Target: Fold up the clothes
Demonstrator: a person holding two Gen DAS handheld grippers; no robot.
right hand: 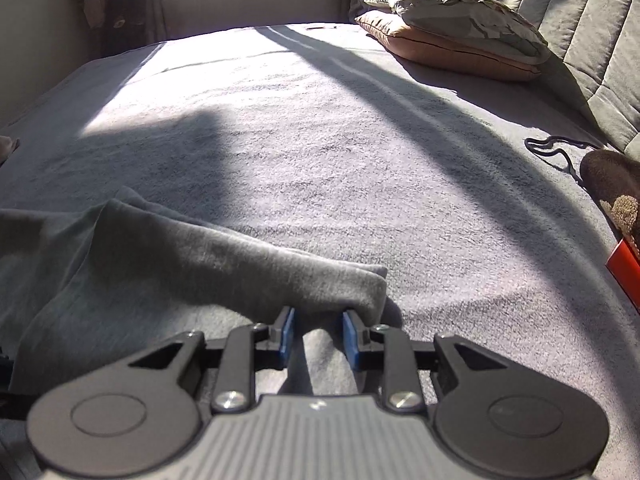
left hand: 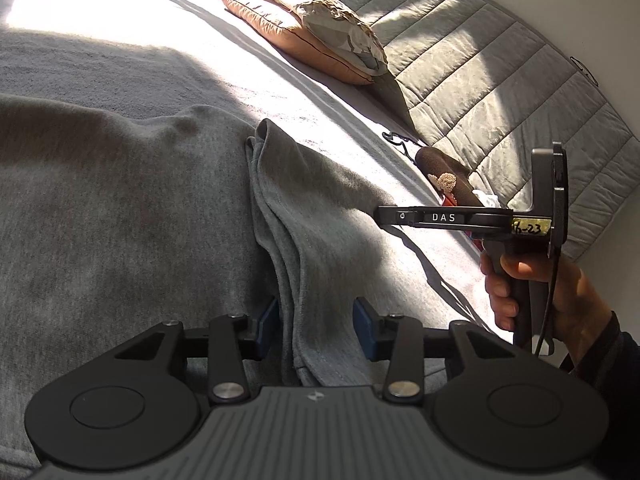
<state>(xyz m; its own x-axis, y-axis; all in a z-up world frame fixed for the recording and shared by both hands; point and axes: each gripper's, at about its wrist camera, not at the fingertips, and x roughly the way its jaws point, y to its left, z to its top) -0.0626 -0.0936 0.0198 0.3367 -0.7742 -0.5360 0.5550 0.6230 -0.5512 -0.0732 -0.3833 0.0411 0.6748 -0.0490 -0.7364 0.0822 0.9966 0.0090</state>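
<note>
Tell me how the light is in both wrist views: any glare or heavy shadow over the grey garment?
Left wrist view: sunlight blows out the bed cover at top left; the grey garment lies mostly in shade, folds still readable; edges bend from the fisheye. Right wrist view: a bright patch on the bed cover, a broad shadow band running diagonally, and the garment end at the right gripper dim but sharp.

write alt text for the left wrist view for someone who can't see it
A grey garment lies on a grey bed, a folded strip of it running between the open blue-padded jaws of the left gripper. At right, a hand holds the right gripper, its tip at the fabric's edge. Two stacked pillows lie beyond.
</note>
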